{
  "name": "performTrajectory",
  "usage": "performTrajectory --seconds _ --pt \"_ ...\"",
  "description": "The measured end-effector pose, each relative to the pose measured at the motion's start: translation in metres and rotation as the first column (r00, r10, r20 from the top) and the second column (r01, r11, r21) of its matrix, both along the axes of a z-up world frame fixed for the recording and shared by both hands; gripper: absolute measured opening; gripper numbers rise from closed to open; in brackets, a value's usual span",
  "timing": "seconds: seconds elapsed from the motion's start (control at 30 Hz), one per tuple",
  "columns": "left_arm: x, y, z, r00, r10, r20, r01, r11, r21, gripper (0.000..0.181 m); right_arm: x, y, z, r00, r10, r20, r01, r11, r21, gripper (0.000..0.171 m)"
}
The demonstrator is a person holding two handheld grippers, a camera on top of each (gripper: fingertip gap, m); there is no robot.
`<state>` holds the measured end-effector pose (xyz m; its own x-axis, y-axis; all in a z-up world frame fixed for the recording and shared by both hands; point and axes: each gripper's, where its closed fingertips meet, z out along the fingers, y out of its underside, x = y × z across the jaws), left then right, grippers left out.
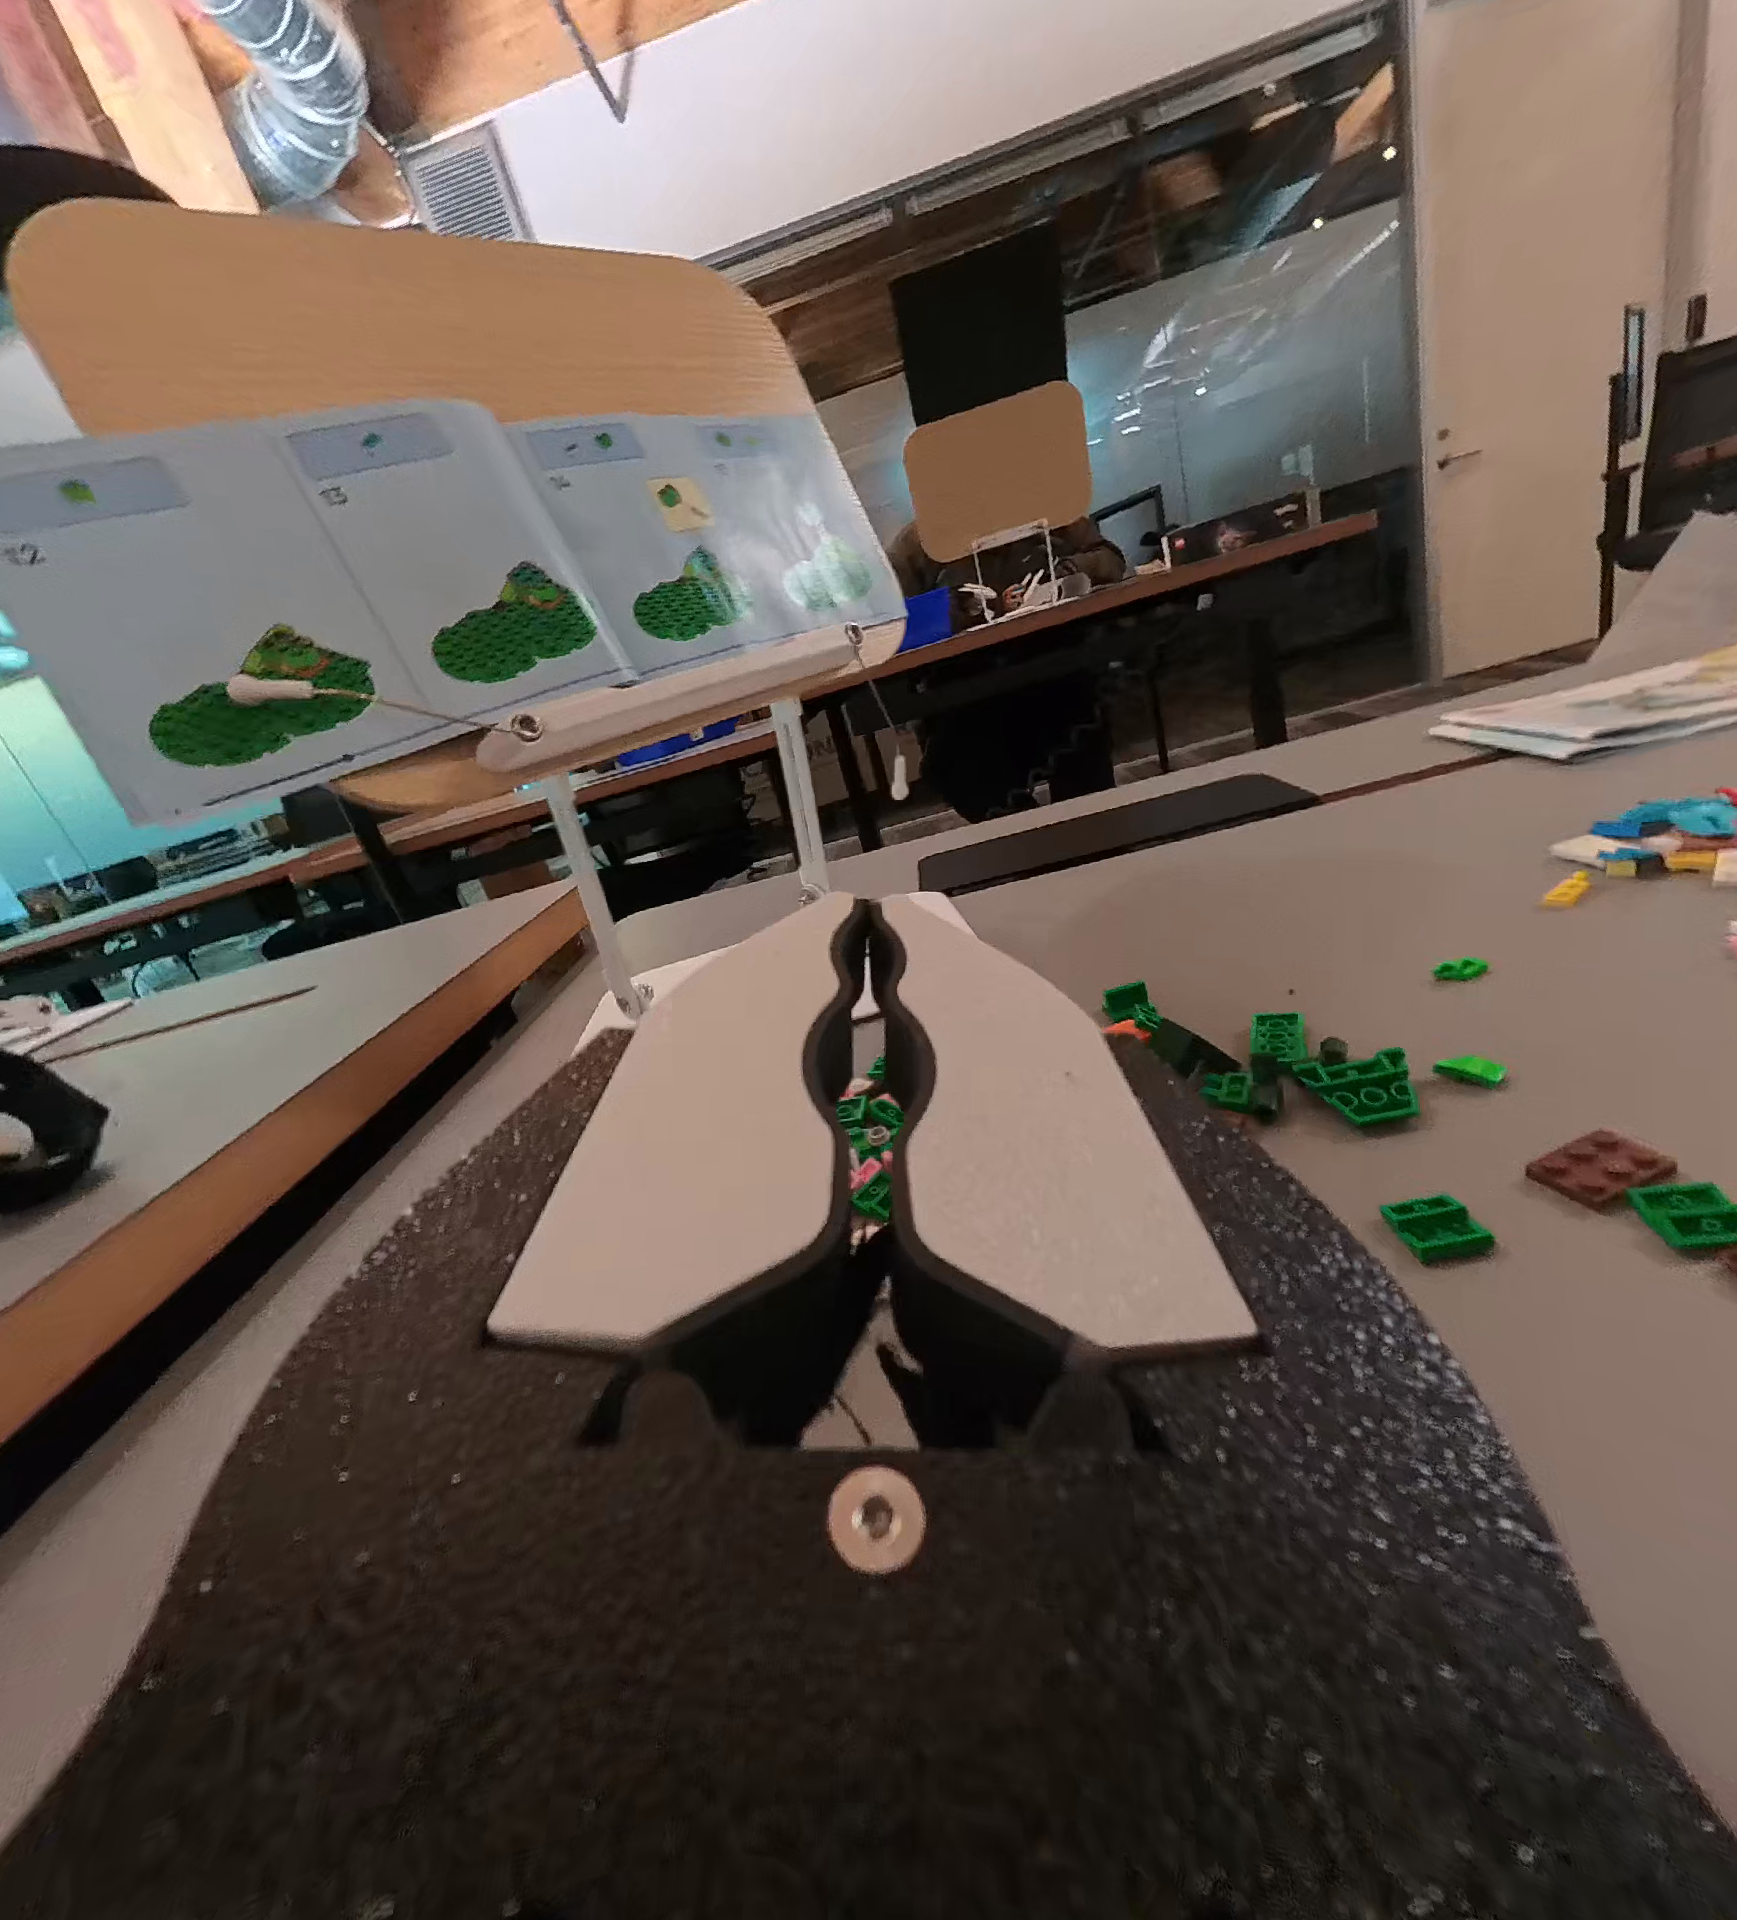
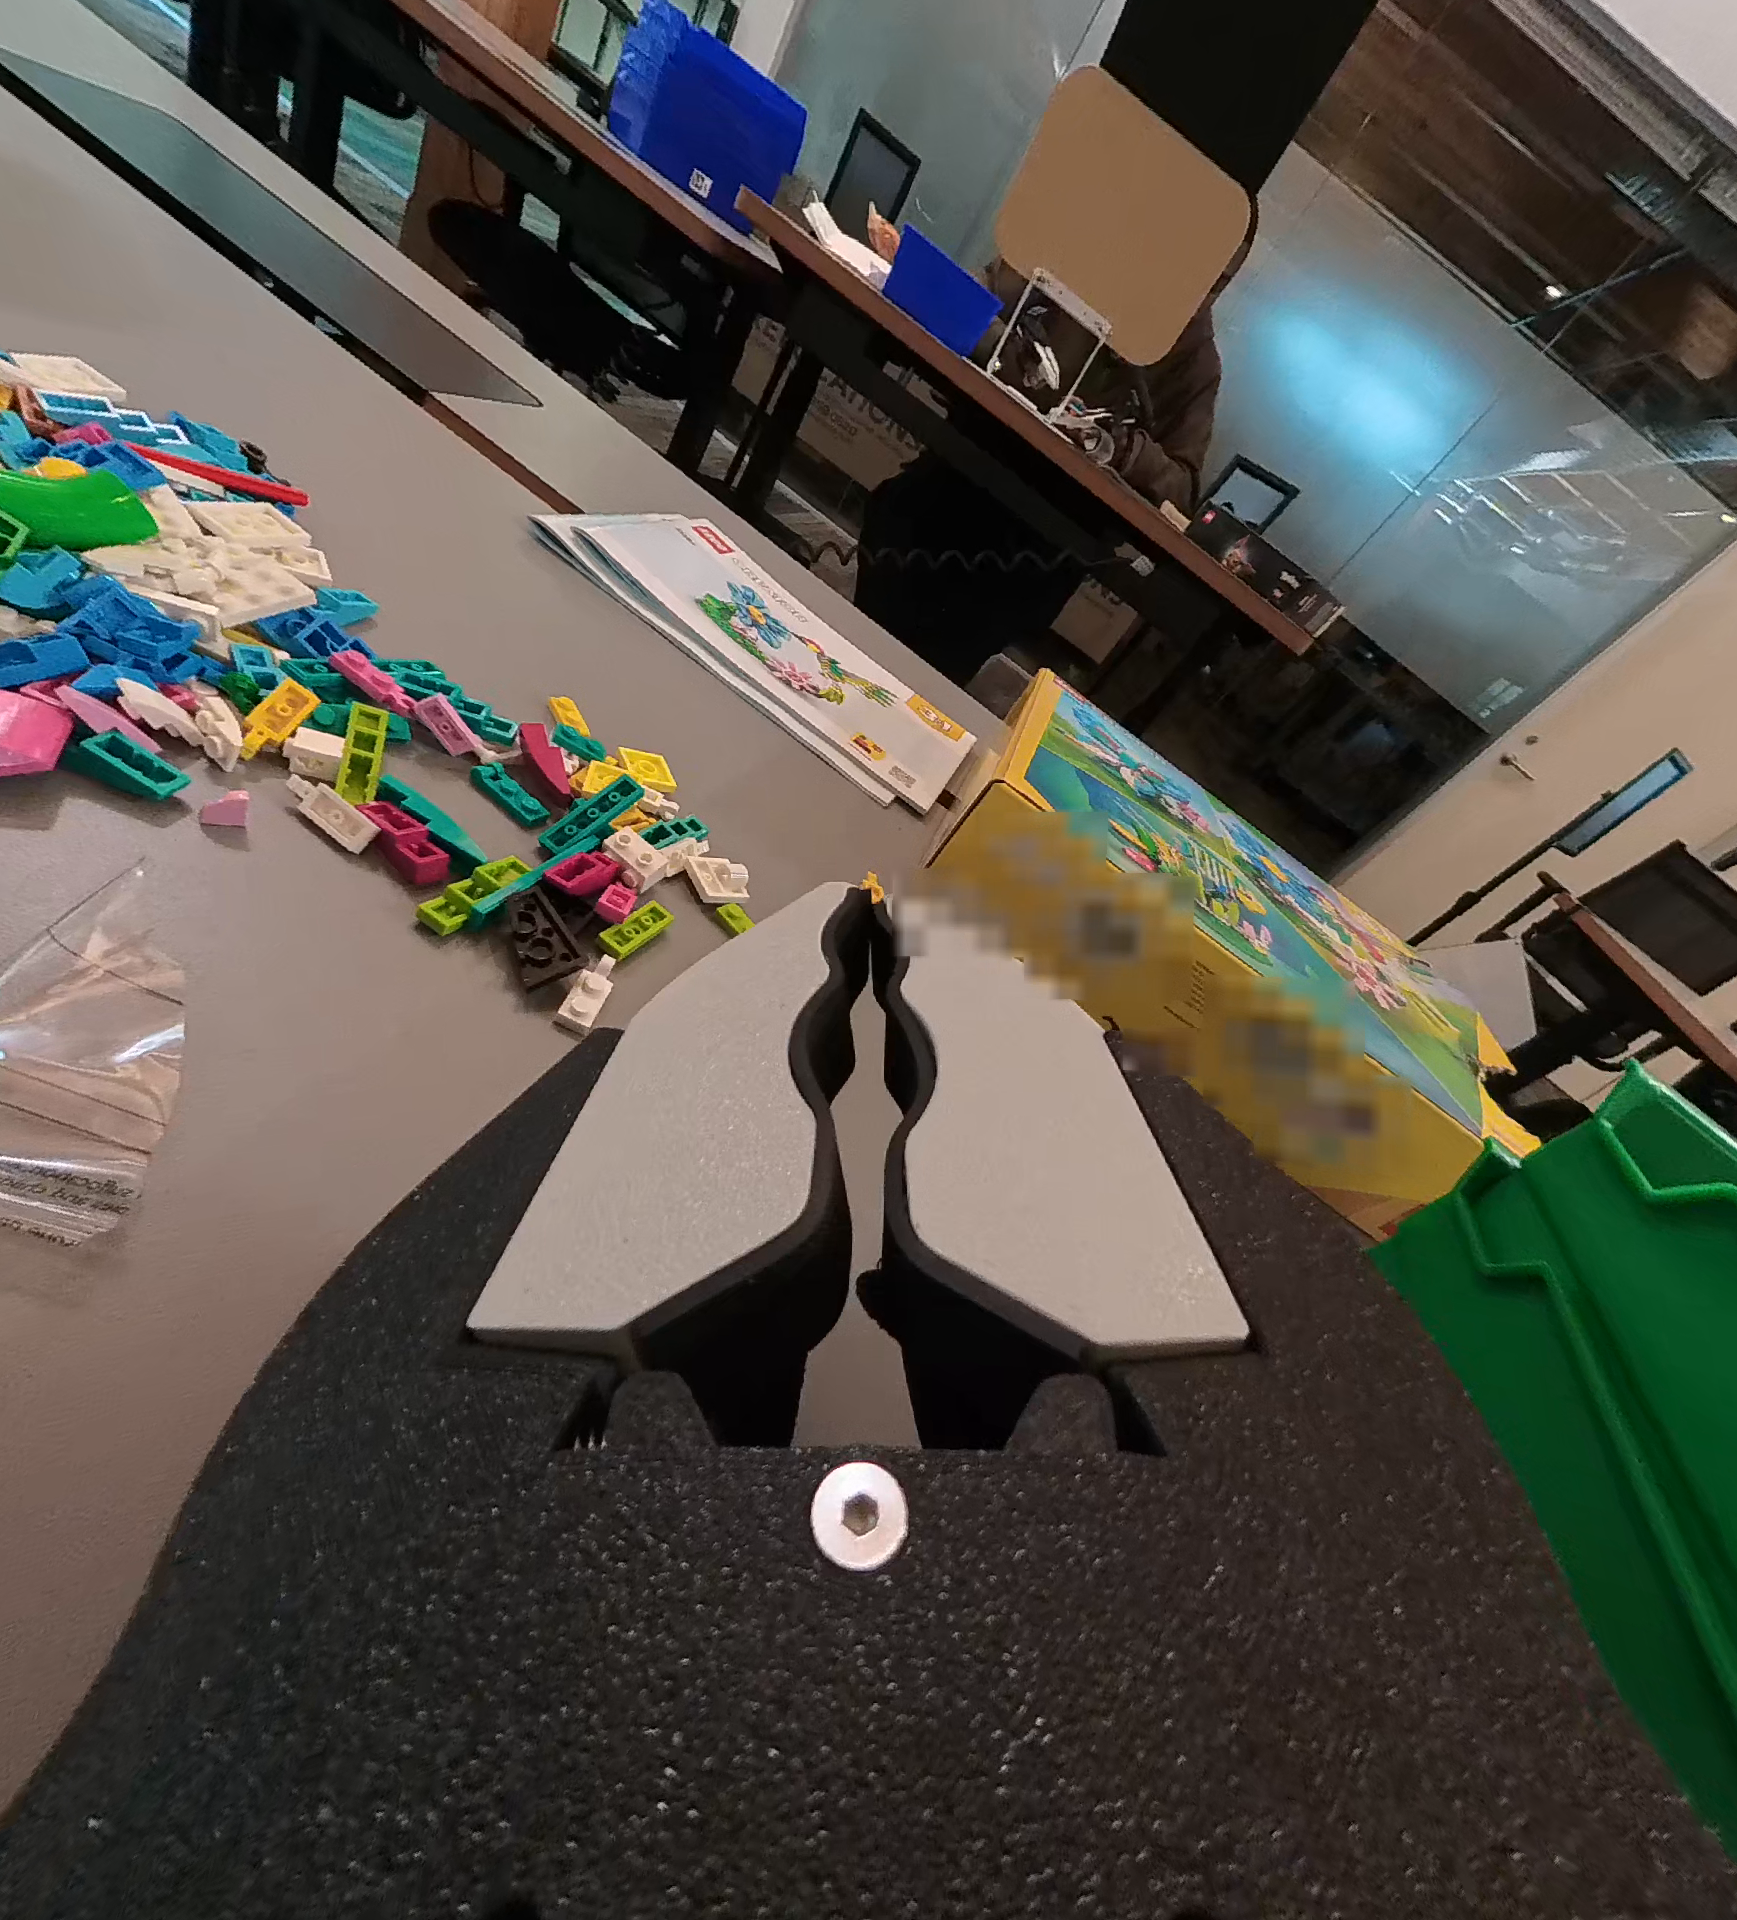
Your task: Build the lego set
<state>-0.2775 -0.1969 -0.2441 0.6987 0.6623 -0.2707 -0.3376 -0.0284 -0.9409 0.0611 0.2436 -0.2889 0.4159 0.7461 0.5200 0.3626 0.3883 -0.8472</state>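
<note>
L gripper [image 1: 872, 920]: jaws pressed together at tips, nothing visibly pinched; green build [image 1: 869, 1148] glimpsed below thru the gap. R gripper [image 2: 874, 902]: jaws nearly shut, pinching tiny yellow piece [image 2: 873, 886]. Loose bricks [image 2: 344, 707] on counter [image 2: 220, 1091] left of R jaws.

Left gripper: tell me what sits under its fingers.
Through the gap of the left gripper, green and pink lego pieces show below. The fingers cover the rest, so the assembly's extent cannot be seen.

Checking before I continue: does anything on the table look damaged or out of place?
The yellow box has a torn, crumpled right corner. A clear bag lies beside the loose bricks. The right gripper pinches a yellow piece; nothing else odd.
</note>
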Motion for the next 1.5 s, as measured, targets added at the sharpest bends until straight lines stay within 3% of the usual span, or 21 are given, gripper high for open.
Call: performTrajectory --seconds 0.17,1.5 --pt "-0.0060 -0.0062 0.0008 0.999 0.002 0.049 -0.004 0.999 0.052 0.000 -0.0024 -0.0031 -0.0010 1.000 0.018 0.009 -0.018 1.000 0.005 0.000" --pt "-0.0029 -0.0024 -0.0004 0.999 -0.021 0.035 0.020 0.999 0.027 0.000 -0.0049 -0.0069 -0.0037 0.999 0.049 0.022 -0.049 0.999 -0.003 0.000"
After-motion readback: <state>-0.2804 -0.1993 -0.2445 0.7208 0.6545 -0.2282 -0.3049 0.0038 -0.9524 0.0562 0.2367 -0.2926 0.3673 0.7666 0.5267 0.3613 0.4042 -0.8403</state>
